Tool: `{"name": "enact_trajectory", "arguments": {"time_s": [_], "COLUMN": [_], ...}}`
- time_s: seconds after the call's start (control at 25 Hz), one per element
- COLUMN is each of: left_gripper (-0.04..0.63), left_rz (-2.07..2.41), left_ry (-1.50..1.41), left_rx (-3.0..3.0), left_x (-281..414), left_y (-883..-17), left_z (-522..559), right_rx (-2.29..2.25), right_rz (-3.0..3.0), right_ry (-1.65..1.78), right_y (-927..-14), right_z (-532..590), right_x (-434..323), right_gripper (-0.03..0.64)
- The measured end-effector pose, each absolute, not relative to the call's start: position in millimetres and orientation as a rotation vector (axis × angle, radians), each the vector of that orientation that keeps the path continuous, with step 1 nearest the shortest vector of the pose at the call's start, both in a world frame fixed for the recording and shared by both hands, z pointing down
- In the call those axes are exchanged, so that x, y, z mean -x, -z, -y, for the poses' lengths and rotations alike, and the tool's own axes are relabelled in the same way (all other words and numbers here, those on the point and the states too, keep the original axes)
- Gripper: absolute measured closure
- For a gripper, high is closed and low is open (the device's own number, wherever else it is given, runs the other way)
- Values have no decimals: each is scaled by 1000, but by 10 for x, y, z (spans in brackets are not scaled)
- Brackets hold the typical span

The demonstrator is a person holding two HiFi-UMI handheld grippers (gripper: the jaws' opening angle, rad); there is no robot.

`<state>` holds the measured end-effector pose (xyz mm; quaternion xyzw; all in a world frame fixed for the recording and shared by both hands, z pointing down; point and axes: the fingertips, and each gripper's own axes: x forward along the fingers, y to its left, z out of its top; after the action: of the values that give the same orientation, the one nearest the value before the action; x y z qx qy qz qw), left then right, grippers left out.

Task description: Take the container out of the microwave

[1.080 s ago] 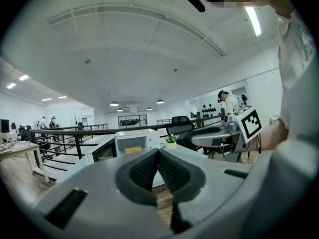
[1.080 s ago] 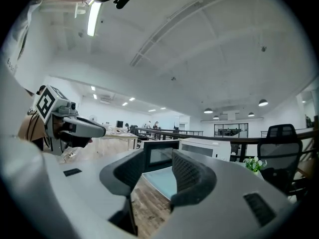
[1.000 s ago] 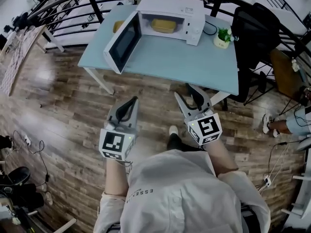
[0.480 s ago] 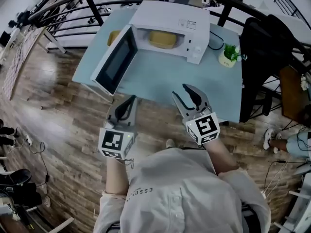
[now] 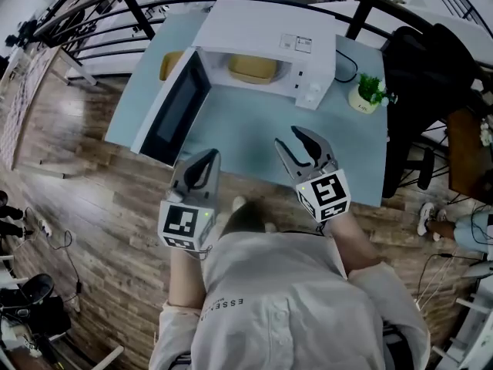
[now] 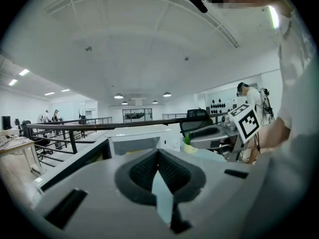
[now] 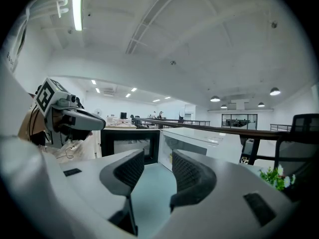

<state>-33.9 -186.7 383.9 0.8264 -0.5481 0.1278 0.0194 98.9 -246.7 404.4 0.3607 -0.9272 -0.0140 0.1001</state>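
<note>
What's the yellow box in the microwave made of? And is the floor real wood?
The rounded yellow container inside the open white microwave looks like matte plastic: even colour, soft corners, no glare, though it is small in view. The brown plank floor looks like glossy wood or wood-look laminate: grain, plank seams and light reflections show; which one, I cannot tell.

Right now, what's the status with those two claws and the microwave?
Left gripper shut, empty. Right gripper open, empty. Yellow container inside microwave, door open. Both grippers short of it, nothing blocking.
</note>
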Motion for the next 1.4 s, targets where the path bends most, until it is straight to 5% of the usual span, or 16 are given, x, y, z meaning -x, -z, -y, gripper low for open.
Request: {"name": "enact_trajectory", "arguments": {"time_s": [0.76, 1.4], "left_gripper": [594, 594], "left_rz": [1461, 1373], "left_ry": [-405, -428], "left_rx": [-2703, -2747], "left_x": [896, 1050], "left_y": [-4103, -4241], "left_z": [3388, 3598], "right_rx": [-965, -700], "right_rz": [2318, 1939], "right_ry": [-109, 135], "right_y": [-4856, -5553], "right_z": [4051, 4904], "right_x": [-279, 77], "right_gripper": [449, 449]}}
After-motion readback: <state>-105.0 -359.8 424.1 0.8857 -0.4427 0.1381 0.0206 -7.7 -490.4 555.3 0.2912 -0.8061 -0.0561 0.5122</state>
